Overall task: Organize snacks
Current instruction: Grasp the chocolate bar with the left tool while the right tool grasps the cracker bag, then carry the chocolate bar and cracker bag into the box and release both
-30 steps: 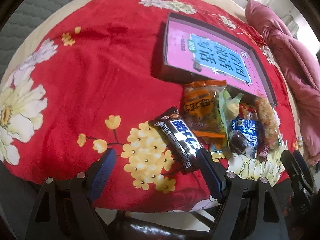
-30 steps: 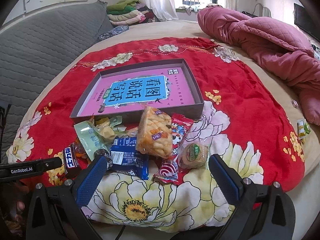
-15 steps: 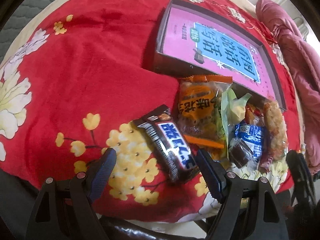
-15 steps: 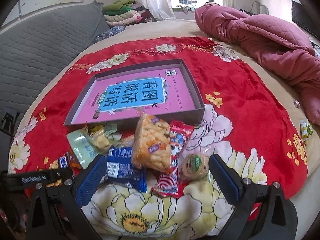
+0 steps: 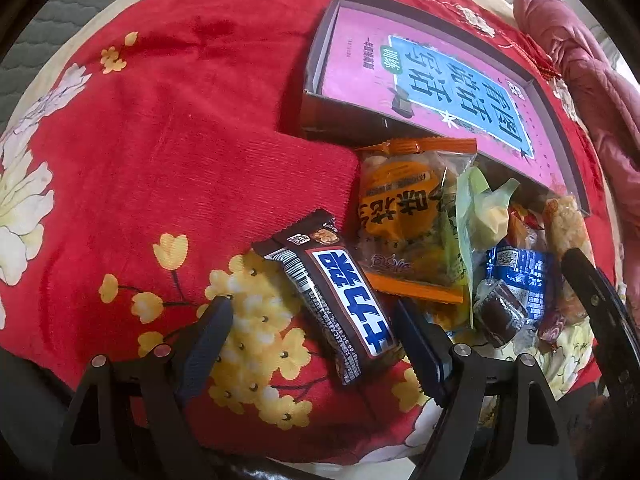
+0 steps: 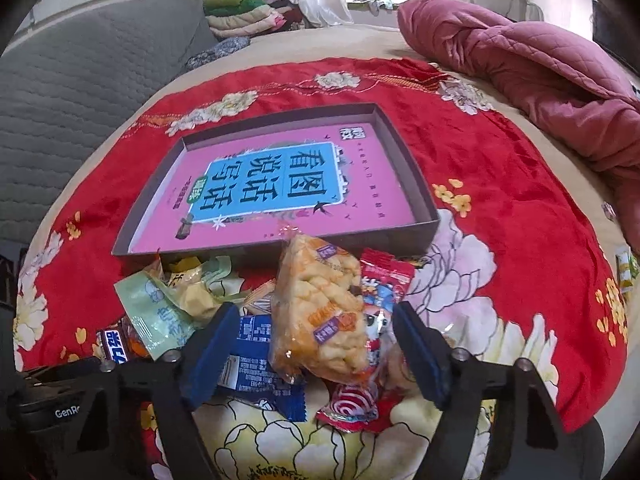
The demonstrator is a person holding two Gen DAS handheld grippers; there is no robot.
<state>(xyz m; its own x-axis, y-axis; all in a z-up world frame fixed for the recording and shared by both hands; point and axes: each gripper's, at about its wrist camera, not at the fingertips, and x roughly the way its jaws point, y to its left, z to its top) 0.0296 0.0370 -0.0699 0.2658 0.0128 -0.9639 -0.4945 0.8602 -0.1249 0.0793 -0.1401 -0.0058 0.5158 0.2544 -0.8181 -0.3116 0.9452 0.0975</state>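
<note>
The red floral blanket (image 6: 500, 208) runs off every edge; the shallow box (image 6: 404, 168) lies beyond both tongs; a green packet (image 6: 160, 312) half hides the orange one (image 5: 400, 216), and the small sweets under the pile are hard to make out; the right gripper (image 6: 316, 344) is closing around the yellow puffed-snack bag (image 6: 320, 312), pads not touching it; the left gripper (image 5: 312, 344) stands wide, straddling the chocolate bar (image 5: 340, 304), apart from it.

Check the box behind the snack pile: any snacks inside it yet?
None yet. The box shows only its pink printed bottom in both views; every packet, including the puffed snack bag, lies on the red blanket outside its front wall.
</note>
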